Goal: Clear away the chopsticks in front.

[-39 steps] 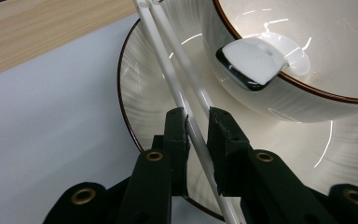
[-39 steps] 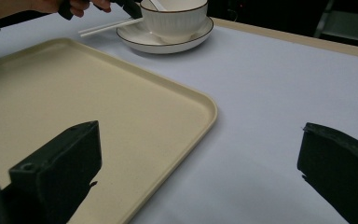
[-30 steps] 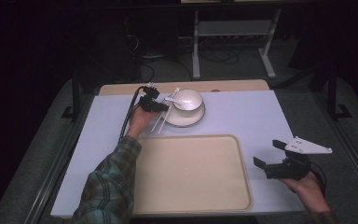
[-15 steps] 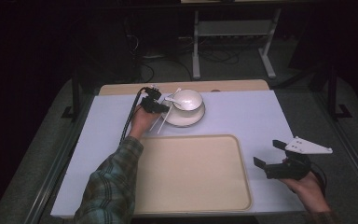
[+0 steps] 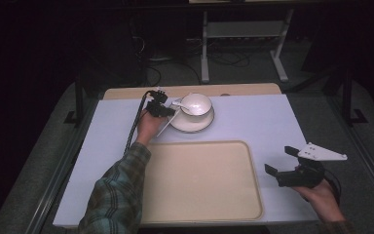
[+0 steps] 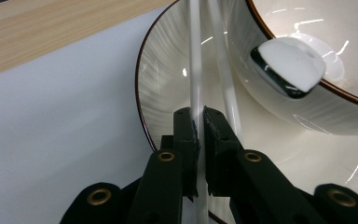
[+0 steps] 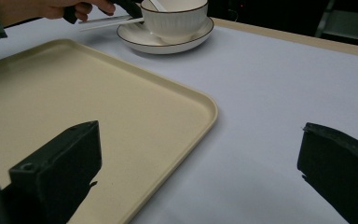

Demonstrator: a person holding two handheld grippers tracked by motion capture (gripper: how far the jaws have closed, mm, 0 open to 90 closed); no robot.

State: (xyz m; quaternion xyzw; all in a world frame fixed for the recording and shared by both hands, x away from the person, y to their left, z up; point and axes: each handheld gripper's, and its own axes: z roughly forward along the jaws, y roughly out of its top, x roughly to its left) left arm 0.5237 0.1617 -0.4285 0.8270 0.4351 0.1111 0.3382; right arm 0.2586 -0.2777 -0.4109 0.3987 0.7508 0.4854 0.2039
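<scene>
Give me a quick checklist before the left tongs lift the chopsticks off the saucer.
1. Grip: left tongs shut on one thin white chopstick: ok.
2. Second white chopstick lies outside the jaws, beside the first: not ok if both must come.
3. White ribbed saucer with brown rim, flat on the table: ok.
4. White ribbed bowl upright on the saucer, white spoon inside it: ok.
5. Beige rectangular plastic tray, bare surface ready: ok.
6. Right tongs open, off to the tray's right: ok.
</scene>
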